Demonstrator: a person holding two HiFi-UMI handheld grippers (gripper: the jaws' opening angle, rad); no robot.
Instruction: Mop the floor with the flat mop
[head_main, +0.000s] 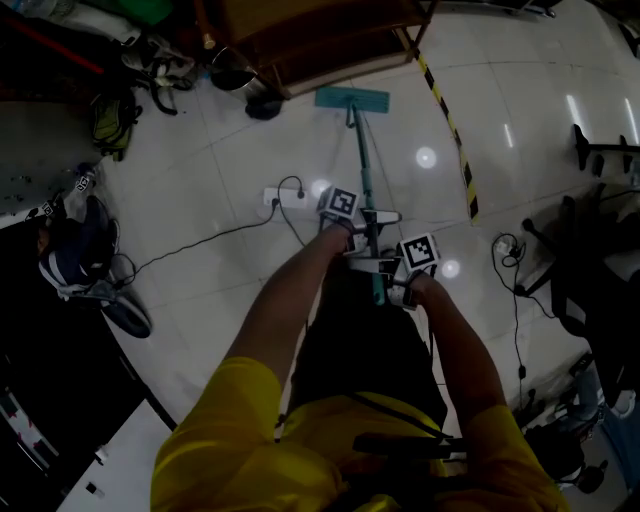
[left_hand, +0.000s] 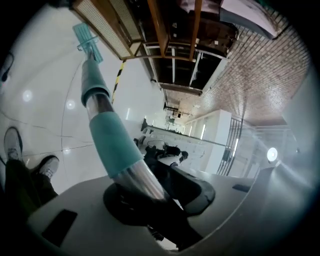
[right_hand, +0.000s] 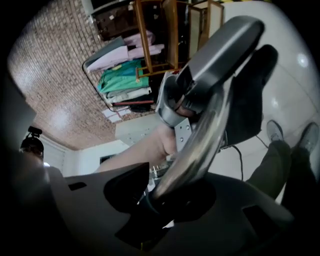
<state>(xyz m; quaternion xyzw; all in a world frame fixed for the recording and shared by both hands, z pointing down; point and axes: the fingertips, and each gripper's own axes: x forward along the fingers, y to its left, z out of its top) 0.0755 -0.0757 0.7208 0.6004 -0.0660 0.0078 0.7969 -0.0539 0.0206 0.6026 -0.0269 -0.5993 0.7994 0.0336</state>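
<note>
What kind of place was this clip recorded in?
Probably a workshop or storage room: glossy white tiled floor under the teal flat mop, yellow-and-black hazard tape across it, a bare brick wall, and a white power strip trailing a black cable.

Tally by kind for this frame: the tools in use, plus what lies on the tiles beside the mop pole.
Flat mop: 1
Grippers, left gripper and right gripper, both shut on the flat mop: 2
White power strip: 1
Total: 4
</note>
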